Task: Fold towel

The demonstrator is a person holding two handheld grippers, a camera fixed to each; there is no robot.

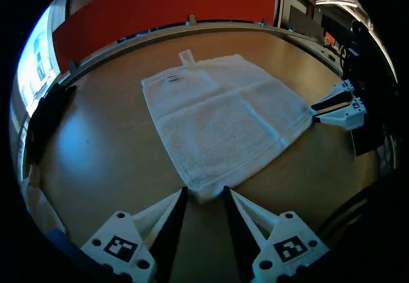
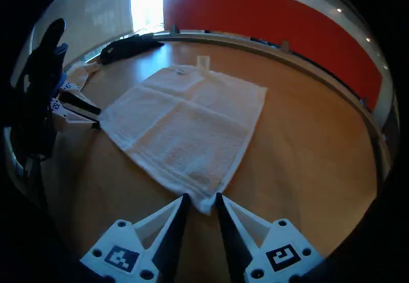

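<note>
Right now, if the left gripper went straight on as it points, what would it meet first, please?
The towel: its near corner lies between the fingers of the left gripper, so it would likely push into that corner at once.

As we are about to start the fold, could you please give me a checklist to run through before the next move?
1. Towel lies flat and spread on the table: ok.
2. Left claw straddles one towel corner: ok.
3. Right claw straddles the neighbouring corner on the same edge: ok.
4. Both claws clamped on the cloth: cannot tell.
5. Tag at the far edge lies free, nothing resting on the towel: ok.
</note>
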